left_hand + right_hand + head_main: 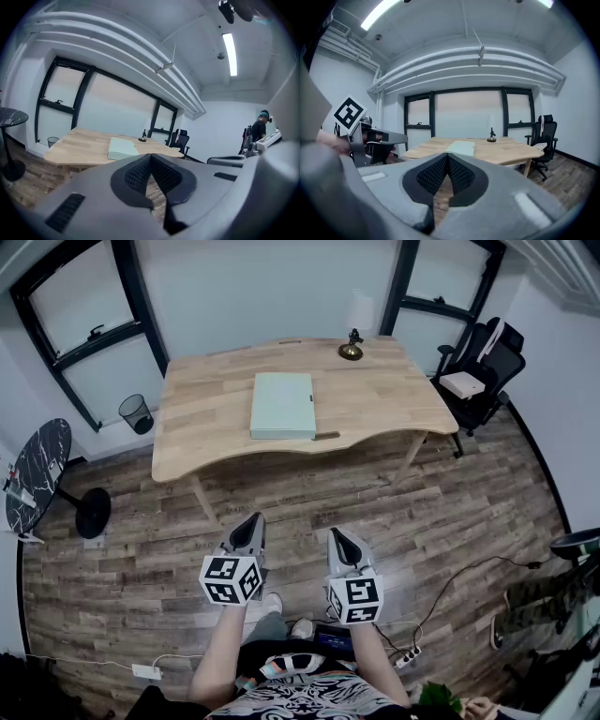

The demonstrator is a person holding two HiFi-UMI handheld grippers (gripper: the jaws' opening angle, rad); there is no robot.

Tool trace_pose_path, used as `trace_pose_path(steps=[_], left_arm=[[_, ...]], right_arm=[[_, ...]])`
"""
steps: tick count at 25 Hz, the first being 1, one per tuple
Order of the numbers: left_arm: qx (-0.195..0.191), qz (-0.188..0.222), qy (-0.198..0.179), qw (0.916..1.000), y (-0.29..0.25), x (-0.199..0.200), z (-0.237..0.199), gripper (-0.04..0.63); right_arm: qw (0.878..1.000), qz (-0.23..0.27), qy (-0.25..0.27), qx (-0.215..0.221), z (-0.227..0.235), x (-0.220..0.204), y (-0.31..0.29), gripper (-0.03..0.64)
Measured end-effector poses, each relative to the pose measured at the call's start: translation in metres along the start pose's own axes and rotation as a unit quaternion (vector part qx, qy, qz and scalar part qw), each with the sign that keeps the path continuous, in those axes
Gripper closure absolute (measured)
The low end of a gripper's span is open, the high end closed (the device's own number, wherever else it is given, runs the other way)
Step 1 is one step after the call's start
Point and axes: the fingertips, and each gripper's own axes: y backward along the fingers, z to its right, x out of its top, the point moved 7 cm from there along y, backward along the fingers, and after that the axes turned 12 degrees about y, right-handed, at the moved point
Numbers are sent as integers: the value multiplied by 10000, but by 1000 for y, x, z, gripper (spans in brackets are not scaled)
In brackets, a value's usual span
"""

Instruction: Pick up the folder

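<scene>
A pale green folder (283,405) lies flat in the middle of the wooden table (206,427); it shows too in the left gripper view as the folder (121,148) and in the right gripper view as the folder (461,147). My left gripper (251,524) and right gripper (339,535) hang side by side over the floor, well short of the table's near edge, pointing toward it. Both are shut with nothing between the jaws. In their own views, the left gripper (150,157) and right gripper (447,156) tips meet.
A small brass ornament (352,348) stands at the table's far right. A black office chair (480,371) sits right of the table, a round dark side table (37,474) and a wire bin (137,412) to the left. Cables and a power strip (405,658) lie on the floor.
</scene>
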Motion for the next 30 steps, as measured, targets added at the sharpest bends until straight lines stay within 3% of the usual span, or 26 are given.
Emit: trace_pose_path(steps=[4,12,20,30], left_arm=[[111,-18,-235,9997,4,2,-2,588],[290,20,-240,9993,0,5,-5,589],[127,121,72,9998,-9,11,-11,589],[317,-60,-94,9994,-99,25,-50,589]], right_arm=[[9999,-41,132,-72,-1,2,1,614],[10000,15,-19,-40,9,2,-1,613],[9997,-38,-148,-180,24,-4,-15,613],[9990,-269,-192,-315,65,-14,-93,612]])
